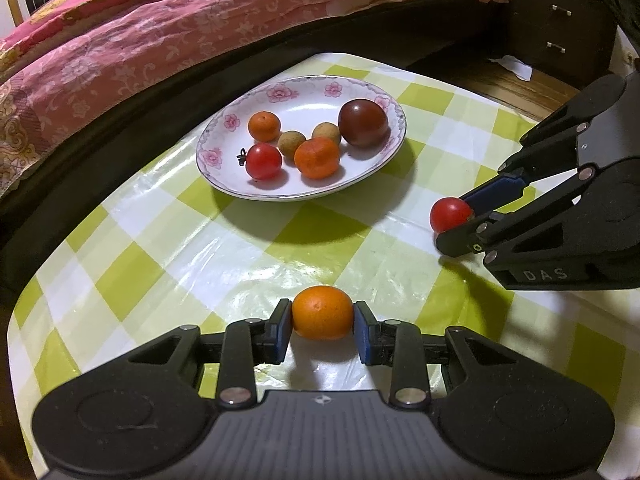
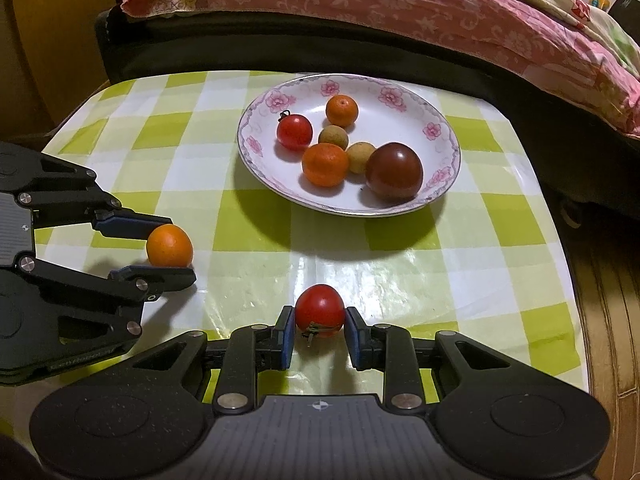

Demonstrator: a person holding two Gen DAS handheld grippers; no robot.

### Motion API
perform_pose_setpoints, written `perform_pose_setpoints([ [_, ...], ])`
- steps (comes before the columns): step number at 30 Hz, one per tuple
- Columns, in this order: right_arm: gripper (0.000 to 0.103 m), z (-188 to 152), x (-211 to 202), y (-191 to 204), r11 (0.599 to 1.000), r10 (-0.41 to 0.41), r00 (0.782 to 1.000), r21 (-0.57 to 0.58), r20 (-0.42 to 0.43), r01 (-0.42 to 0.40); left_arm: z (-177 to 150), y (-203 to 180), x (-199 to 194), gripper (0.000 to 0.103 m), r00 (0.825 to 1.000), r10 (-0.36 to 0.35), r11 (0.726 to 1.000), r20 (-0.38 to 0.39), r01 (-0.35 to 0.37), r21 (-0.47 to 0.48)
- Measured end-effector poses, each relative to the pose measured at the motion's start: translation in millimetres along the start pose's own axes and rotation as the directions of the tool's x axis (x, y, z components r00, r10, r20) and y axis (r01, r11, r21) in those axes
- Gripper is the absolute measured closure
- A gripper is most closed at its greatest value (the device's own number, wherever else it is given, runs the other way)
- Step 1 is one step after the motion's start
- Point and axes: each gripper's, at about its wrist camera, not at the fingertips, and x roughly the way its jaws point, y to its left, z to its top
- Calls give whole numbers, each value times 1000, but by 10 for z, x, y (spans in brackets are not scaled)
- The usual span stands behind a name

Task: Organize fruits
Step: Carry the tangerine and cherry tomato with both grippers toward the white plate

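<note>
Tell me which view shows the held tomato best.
The right wrist view: the tomato sits centred between the right gripper pads, stem visible. The left wrist view shows it only small, at the side, partly covered by the fingers.

The letters "DAS" are seen embossed on the black body of the right tool (image 1: 456,220), in the left wrist view. A faint embossed word is seen along the body edge of the left tool (image 2: 170,250) in the right wrist view; it cannot be read.
</note>
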Motion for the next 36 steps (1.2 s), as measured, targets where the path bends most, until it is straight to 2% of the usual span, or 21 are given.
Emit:
perform_pose_setpoints([
  [36,80,226,-161,-55,1000,-15,996,18,89,14,194,39,-95,63,997,50,999,58,-50,10],
])
